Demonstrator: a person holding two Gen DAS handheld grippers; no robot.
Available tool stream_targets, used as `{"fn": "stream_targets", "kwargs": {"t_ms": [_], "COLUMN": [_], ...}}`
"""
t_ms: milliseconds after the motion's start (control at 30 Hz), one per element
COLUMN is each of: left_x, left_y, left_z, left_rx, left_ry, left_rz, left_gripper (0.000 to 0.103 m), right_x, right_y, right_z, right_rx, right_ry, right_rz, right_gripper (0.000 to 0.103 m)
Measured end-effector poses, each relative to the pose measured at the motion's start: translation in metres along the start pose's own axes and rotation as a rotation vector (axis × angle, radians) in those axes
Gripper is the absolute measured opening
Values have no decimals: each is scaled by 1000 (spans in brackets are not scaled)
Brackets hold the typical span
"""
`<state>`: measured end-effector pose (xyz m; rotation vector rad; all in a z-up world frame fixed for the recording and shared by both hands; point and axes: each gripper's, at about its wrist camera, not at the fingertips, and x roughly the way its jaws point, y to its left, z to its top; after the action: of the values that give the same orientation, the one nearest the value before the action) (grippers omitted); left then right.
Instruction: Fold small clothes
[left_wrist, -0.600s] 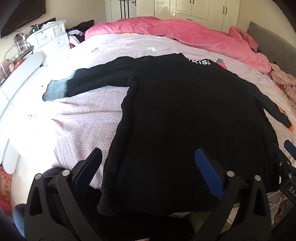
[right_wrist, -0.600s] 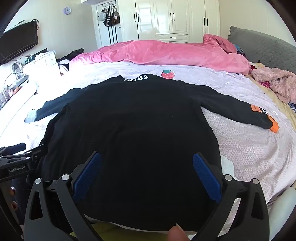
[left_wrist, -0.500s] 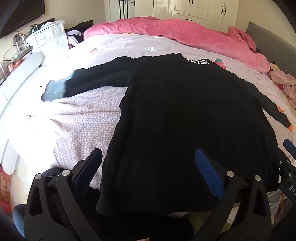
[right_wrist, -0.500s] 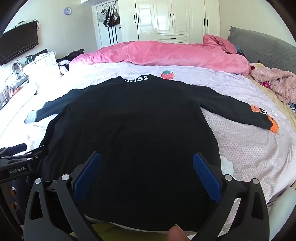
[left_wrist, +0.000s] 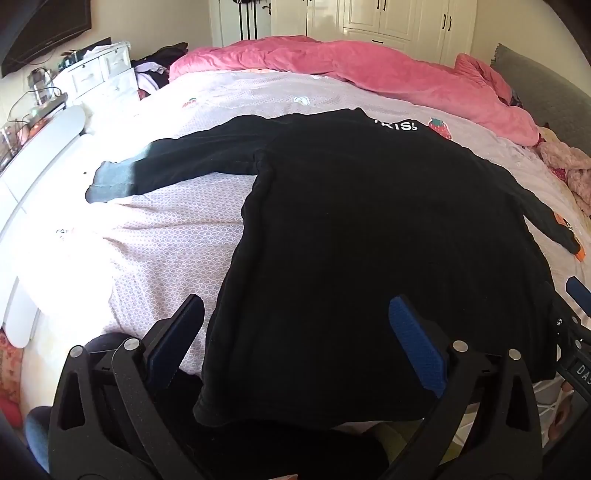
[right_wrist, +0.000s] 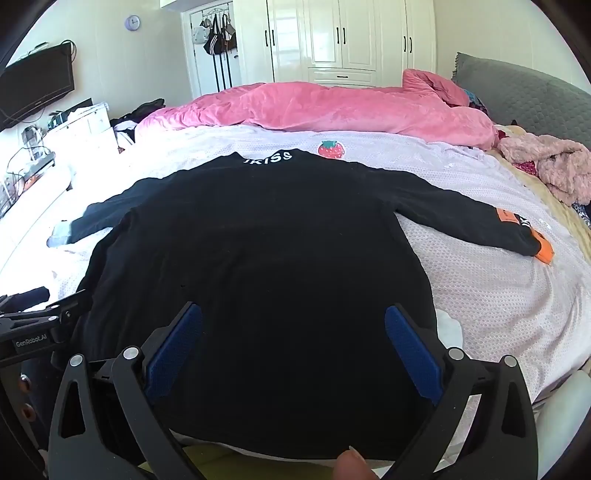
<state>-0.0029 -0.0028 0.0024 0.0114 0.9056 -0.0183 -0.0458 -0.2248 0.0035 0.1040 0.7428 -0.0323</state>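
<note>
A black long-sleeved top (left_wrist: 369, 229) lies spread flat on the bed, hem toward me, collar with white letters at the far end, both sleeves stretched out. It also shows in the right wrist view (right_wrist: 266, 266). My left gripper (left_wrist: 295, 332) is open and empty above the hem's left part. My right gripper (right_wrist: 293, 339) is open and empty above the hem's middle. The right sleeve cuff (right_wrist: 535, 240) has orange patches. The left sleeve cuff (left_wrist: 110, 181) lies in bright sun.
A pink quilt (right_wrist: 314, 110) lies bunched along the far side of the bed. A pink fluffy garment (right_wrist: 554, 166) lies at the right edge. The sheet (left_wrist: 147, 251) is pale with a small pattern. White drawers (left_wrist: 99, 74) and wardrobes stand beyond.
Both grippers stay open and near the hem. The left view has shifted only slightly; the top has not moved.
</note>
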Motion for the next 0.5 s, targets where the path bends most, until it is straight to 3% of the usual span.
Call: {"fn": "stream_targets", "kwargs": {"t_ms": [500], "left_x": [-1], "left_y": [2], "left_z": [-1], "left_rx": [-4], "left_ry": [-5], "left_rz": [-2], "left_gripper": [94], "right_x": [0], "right_y": [-2], "right_z": [-3], "right_rx": [-5], "right_ry": [3], "right_rz": [-3], "right_gripper": [99]}}
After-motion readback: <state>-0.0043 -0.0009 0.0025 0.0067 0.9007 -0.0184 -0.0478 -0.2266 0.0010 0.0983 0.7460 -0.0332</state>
